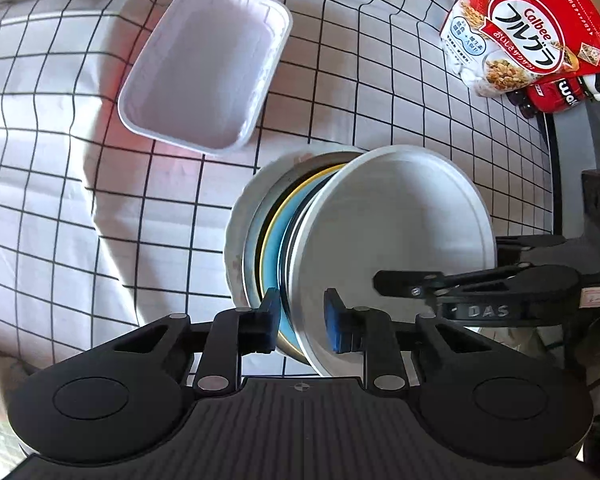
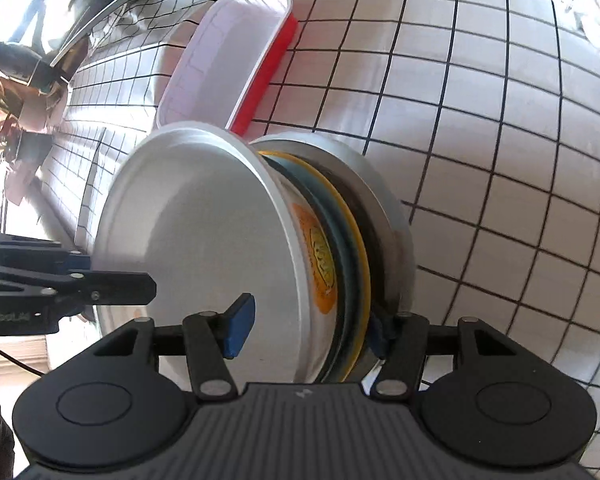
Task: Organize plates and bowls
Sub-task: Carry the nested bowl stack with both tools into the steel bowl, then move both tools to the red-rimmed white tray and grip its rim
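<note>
A stack of dishes rests over the checked cloth: a white plate (image 1: 236, 220) at the bottom, a metal dish, a blue bowl with a yellow rim (image 1: 272, 236), and a white bowl (image 1: 396, 216) on top. My left gripper (image 1: 302, 318) is shut on the white bowl's near rim, with one pad inside it and the other against the blue bowl. From the other side, my right gripper (image 2: 308, 330) clamps the stack. Its left pad is inside the white bowl (image 2: 204, 224) and its right pad is behind the metal dish (image 2: 396, 216).
A white rectangular tray (image 1: 204, 76) with a red outer wall (image 2: 268, 64) lies beyond the stack. A red cereal bag (image 1: 524, 24) and a dark bottle (image 1: 552, 96) lie at the far right by the table's edge (image 1: 560, 152). The wrinkled checked cloth (image 1: 60, 200) covers the table.
</note>
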Motion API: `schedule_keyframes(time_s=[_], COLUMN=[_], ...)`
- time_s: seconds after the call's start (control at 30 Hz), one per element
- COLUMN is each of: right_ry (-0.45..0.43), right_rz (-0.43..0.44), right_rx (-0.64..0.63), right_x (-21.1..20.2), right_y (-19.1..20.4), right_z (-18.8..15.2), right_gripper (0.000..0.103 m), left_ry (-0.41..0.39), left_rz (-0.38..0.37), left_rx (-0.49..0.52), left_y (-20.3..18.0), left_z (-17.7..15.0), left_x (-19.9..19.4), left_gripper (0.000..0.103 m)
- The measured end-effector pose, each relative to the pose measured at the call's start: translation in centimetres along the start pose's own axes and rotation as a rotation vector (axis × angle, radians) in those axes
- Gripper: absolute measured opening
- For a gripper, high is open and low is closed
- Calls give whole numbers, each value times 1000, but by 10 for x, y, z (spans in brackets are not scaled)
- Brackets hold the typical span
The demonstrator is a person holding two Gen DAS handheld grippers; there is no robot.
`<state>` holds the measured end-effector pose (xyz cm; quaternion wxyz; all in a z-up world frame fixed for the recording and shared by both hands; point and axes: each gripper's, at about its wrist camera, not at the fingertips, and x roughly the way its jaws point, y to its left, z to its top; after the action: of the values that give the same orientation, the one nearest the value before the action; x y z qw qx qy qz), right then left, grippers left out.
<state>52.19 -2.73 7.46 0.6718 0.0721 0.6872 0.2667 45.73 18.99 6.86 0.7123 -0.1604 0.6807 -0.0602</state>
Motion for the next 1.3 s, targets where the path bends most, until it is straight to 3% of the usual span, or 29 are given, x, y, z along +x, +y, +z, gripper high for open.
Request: schedule_keyframes(time_s=[0.37,0.53,0.67,0.77,0.87,0.97,1.13,1.3], right_ry=[-53,-137,-179,-246,-282,-224,-24,-6], right_rz=[-167,-123,-92,-85,-63,-35,-22,-164], right_rx=[-165,-223,-237,-240,-210,-127,111,131], right_x=[-42,-72,-85,-104,-115,-90,-7,39], right_y=[25,38,45,59,68,76,74,85], right_z=[-16,-18,-5,15,44,87,147,171], right_gripper=[58,58,58,58,58,62,62,62], left_ry=[-53,-106,-199,-277,-383,-430,-359,-313], left_rz=[-91,-147,-250,-265,-190,-60,34,87], left_rx=[-36,-71,-113,-142,-136,-107,-46,31], left_y=[12,25,47,68,87,94,97,96], left_z=[-10,-8,-6,3,22,53,105,127], left_x=[-21,-37,-56,-70,-79,-71,-32,0], left_gripper=[24,22,21,21,23,23,23,24])
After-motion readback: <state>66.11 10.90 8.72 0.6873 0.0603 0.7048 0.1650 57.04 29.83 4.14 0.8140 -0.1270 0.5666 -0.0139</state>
